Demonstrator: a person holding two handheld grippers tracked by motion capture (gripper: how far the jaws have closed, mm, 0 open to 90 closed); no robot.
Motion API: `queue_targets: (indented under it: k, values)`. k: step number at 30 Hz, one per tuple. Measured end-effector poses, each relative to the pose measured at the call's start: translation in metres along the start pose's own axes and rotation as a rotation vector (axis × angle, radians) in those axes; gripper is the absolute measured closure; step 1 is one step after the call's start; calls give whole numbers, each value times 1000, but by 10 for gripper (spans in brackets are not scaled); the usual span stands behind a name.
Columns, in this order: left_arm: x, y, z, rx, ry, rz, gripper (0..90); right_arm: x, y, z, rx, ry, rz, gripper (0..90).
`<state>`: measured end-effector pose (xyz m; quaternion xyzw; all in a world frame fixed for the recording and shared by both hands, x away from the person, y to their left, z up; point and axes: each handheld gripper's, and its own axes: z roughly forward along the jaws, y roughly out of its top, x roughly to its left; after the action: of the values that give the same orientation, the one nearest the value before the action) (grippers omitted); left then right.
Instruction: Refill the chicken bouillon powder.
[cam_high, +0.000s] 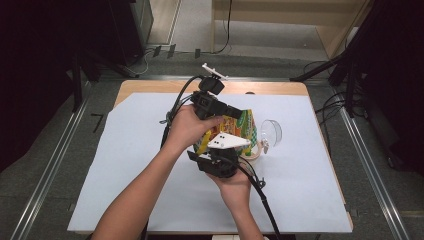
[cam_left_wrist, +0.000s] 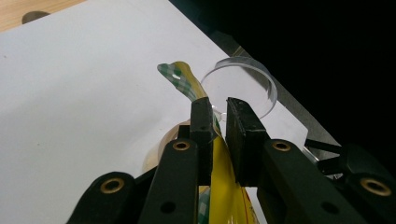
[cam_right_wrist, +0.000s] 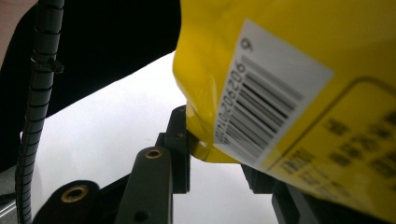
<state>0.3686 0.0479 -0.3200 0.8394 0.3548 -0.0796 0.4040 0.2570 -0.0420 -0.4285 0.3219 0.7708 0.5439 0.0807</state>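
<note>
Both tongs, L (cam_left_wrist: 219, 116) & R (cam_right_wrist: 215, 149), pinch yellow bag (cam_high: 235, 127) betw. crossed hands.

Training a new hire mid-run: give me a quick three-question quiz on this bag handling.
1. True or false: the left gripper is shut on the yellow bag.
2. What lies beyond the bag in the left gripper view: A a clear round lid, B a red mug, C a spoon?
3. What printed mark shows on the bag in the right gripper view?

Key: 1 true, on its checked top edge. 2 A. 3 A barcode; the right gripper grips the bag's corner beside it.
</note>
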Motion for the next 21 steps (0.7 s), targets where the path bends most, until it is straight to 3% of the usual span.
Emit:
queue_targets:
  k: [21]
  values:
    - [2, 2, 2, 10, -6, -9, 815, 0, 1, -1, -2, -2, 9, 685]
